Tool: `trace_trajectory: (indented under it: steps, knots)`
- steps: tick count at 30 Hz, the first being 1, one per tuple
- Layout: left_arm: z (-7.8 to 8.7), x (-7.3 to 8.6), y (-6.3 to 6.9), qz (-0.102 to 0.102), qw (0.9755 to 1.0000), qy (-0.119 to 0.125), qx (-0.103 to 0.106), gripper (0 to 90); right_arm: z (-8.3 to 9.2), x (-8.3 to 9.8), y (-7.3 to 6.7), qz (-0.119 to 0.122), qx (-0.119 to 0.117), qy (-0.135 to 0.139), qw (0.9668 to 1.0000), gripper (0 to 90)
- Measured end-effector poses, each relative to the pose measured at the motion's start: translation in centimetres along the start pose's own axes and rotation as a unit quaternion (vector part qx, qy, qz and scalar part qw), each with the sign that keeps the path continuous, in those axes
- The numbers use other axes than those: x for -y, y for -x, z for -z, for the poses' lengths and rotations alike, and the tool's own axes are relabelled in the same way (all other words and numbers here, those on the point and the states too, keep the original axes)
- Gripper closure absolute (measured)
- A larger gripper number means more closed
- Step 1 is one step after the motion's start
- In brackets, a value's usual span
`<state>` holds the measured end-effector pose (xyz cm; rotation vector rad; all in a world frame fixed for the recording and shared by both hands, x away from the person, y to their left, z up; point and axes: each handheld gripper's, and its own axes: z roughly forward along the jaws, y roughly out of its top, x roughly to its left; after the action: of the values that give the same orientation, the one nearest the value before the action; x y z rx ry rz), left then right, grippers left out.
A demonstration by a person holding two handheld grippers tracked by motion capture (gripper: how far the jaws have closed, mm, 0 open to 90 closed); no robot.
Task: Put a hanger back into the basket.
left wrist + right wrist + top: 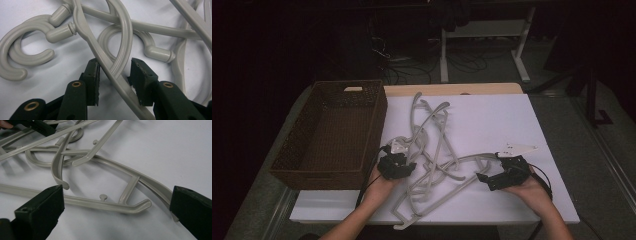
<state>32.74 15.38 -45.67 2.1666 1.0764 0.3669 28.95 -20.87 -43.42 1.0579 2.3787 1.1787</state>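
Note:
A tangle of several grey plastic hangers [432,150] lies on the white tabletop [492,115]. My left gripper [406,168] sits at the pile's left edge, held by a hand. In the left gripper view it [115,68] is open, its jaws straddling two crossing hanger arms [120,60] without pressing them; hooks [17,50] curl to the left. My right gripper [486,179] rests at the pile's right side. In the right gripper view it [117,197] is wide open, with a hanger's shoulder end [136,206] lying on the table between its jaws.
A brown wicker basket [377,122] stands at the table's left, close to the left hand. The white surface stretches bare to the far right. Beyond the table are dark floor, cables and white desk legs [444,55].

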Motion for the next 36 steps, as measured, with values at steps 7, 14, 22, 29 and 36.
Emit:
trace_trajectory:
  steps: [7,14,22,29,36]
  knots:
    - [0.0,-0.1,-0.1,0.015,0.9999,0.0,0.007,64.1,0.0,0.0,0.0,0.0,0.0,0.0,1.0,0.0]
    - [0.2,-0.2,-0.2,0.029,0.9994,0.007,0.02,72.9,0.0,0.0,0.0,0.0,0.0,0.002,1.0,0.0]
    - [0.6,-0.6,0.0,0.031,0.9989,0.011,0.033,76.3,0.0,0.0,0.0,-0.001,-0.001,0.001,1.0,0.0]
    - [1.2,-1.0,-0.3,0.037,0.9979,0.019,0.05,79.0,0.0,0.0,0.1,-0.002,-0.001,0.001,1.0,0.0]
    - [2.0,-1.5,-0.4,0.039,0.9968,0.033,0.062,81.3,0.0,0.0,0.1,-0.001,-0.002,0.001,1.0,0.0]
